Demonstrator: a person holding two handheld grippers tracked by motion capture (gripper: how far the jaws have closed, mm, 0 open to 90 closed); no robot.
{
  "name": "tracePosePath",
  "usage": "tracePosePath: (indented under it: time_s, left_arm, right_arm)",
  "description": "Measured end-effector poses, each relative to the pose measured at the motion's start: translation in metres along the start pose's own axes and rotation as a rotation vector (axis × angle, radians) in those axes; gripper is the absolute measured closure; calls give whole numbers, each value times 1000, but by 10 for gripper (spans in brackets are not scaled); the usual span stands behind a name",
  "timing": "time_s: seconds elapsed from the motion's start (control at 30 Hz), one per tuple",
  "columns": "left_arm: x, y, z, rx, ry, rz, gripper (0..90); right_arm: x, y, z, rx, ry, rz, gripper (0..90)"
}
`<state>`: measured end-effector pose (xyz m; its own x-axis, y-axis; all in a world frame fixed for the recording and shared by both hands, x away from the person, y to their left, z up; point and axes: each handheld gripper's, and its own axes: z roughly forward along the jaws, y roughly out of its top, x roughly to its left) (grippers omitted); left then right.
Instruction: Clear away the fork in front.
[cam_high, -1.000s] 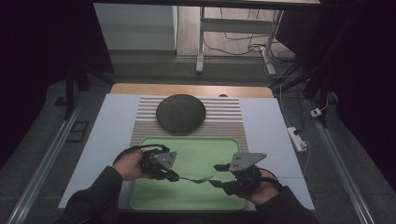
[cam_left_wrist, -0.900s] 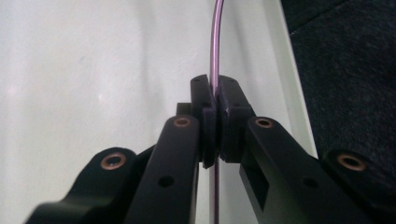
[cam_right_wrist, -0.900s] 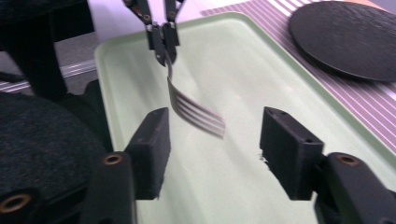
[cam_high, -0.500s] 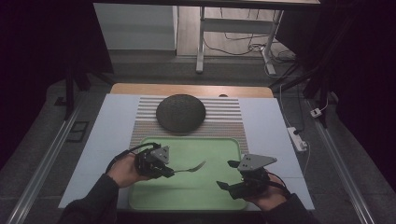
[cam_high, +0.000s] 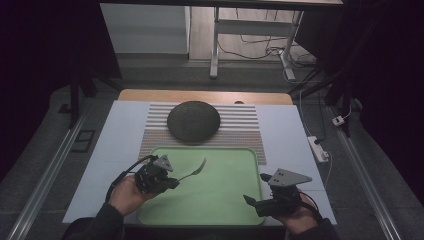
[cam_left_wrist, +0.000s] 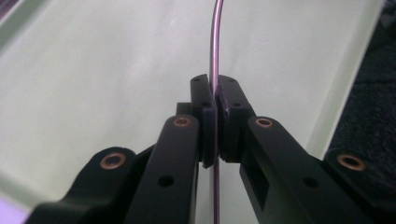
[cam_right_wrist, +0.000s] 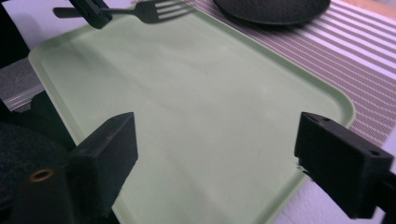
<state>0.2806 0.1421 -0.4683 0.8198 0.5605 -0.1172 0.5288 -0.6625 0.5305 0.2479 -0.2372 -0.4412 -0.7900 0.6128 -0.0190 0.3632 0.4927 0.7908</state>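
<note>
The left gripper (cam_high: 172, 181) was clamped on the handle of a fork (cam_high: 192, 172), its tines pointing out above the green tray (cam_high: 227, 200). The right gripper (cam_high: 256, 189), its jaws just opened wide with nothing between them, hung over the tray's near right corner, well apart from the fork.

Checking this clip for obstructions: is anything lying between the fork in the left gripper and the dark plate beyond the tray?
Nothing visible does. The left gripper holds the fork above the green tray; only bare tray and striped mat lie before the dark plate.
</note>
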Motion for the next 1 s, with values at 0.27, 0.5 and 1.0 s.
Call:
tracePosePath:
  time_s: [0.27, 0.5, 1.0]
  left_arm:
    - [3, -10, 4, -18, 49, -187, 861]
    - [9, -18, 13, -5, 62, -352, 860]
    - [26, -35, 24, 50, 192, -533, 860]
  right_arm:
    - [-5, -12, -7, 16, -52, 41, 59]
    - [-7, -23, -11, 57, -89, 85, 0]
    - [-6, -34, -19, 75, -65, 109, 0]
